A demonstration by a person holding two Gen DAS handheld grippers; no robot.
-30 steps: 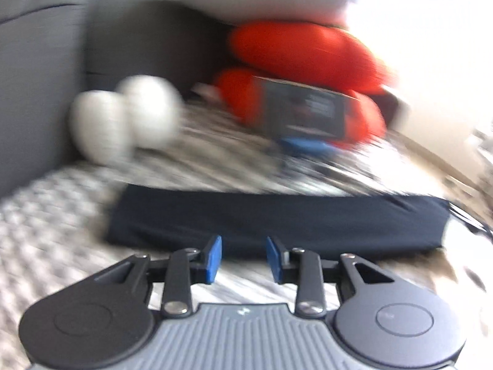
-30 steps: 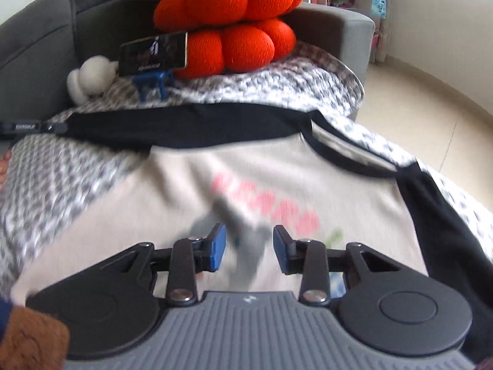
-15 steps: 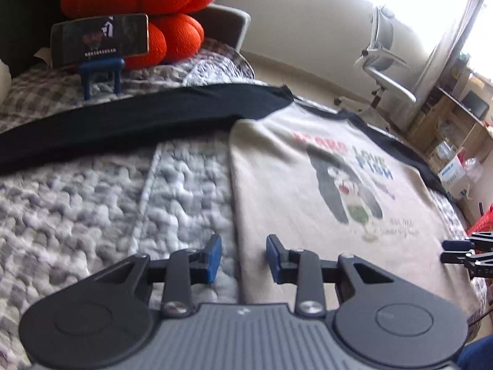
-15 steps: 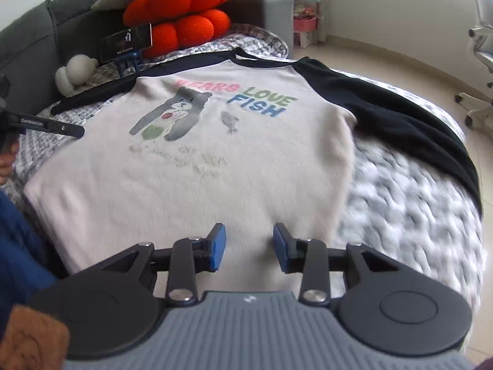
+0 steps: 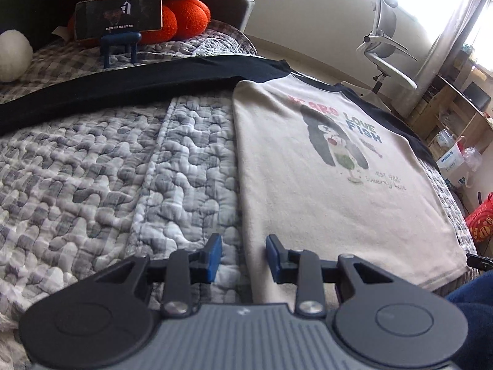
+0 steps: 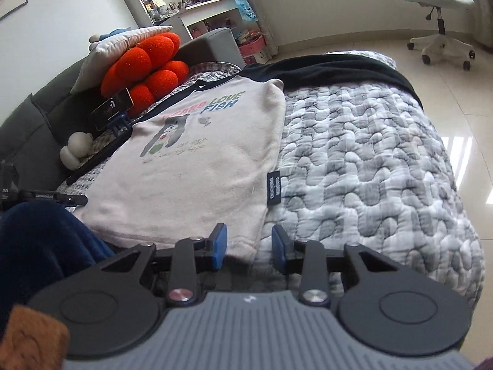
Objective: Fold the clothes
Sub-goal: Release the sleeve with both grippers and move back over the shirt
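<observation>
A cream shirt [image 5: 308,203] with navy sleeves and a bear print lies flat, front up, on a grey quilt [image 5: 92,169]. My left gripper [image 5: 242,256] is open low over the shirt's left side edge near the hem, and that edge runs between the jaws. In the right wrist view the same shirt [image 6: 200,178] shows its black side label. My right gripper [image 6: 249,248] sits at the hem's right corner; its jaws are closing, the corner lies between them, and the pads are not pressing it. One navy sleeve [image 5: 123,83] stretches left, the other sleeve [image 6: 339,71] right.
At the head end stand an orange cushion [image 6: 144,67], a phone on a blue stand [image 5: 118,17] and a white plush [image 6: 77,151]. A person's blue-clad leg [image 6: 37,246] is at the near edge. An office chair [image 6: 437,9] stands on the tiled floor beside the quilt's right edge.
Both grippers have pulled back from the sleeve and collar end to the near hem, left to the left edge, right to the right corner. The right jaws have narrowed.
</observation>
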